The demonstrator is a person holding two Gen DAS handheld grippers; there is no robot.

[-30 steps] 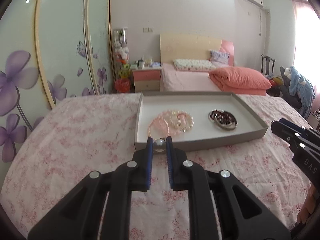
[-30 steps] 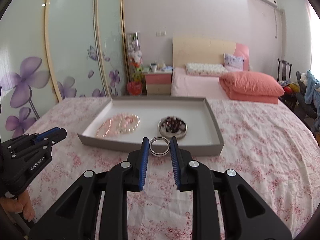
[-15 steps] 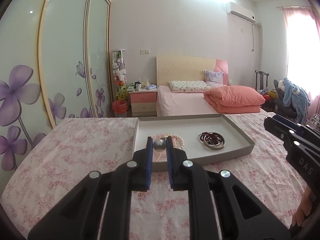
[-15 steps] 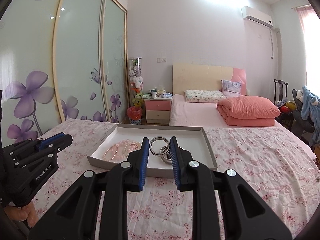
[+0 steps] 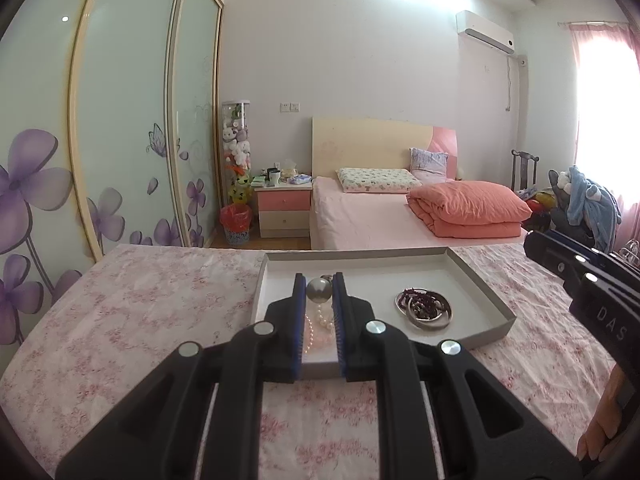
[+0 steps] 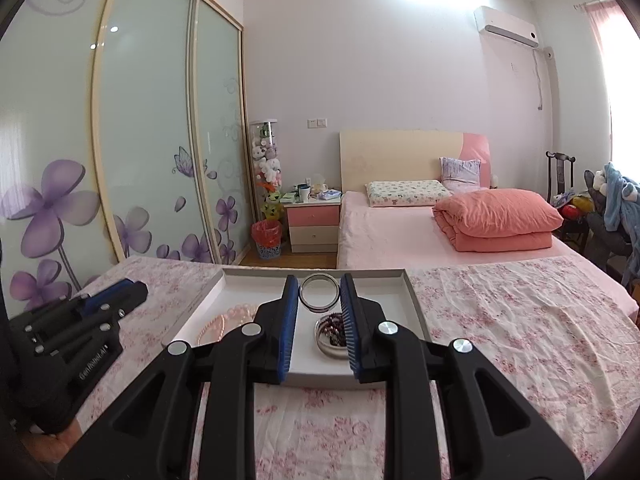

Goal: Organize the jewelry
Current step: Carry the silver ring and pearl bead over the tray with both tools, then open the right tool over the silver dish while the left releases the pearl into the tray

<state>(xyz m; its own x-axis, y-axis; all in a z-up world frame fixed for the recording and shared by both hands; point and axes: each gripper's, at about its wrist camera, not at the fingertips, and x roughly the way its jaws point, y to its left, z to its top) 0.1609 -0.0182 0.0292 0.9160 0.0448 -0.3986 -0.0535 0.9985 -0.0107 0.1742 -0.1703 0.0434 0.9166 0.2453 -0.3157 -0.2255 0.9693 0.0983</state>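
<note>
Jewelry's split up: left gripper [image 5: 319, 292] is pinching a silver ball [image 5: 319, 291] at its tips, right gripper [image 6: 320, 299] clamps a silver bangle [image 6: 319, 297]. Just past and below both sits the grey tray [image 5: 480, 280] with pearl strands [image 6: 224, 320] and more bangles [image 5: 424, 306].

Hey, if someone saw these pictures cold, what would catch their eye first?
Probably the silver ball pinched in the left gripper and the silver ring pinched in the right gripper, both above the grey tray. Pink pearls lie in the tray's left part.
</note>
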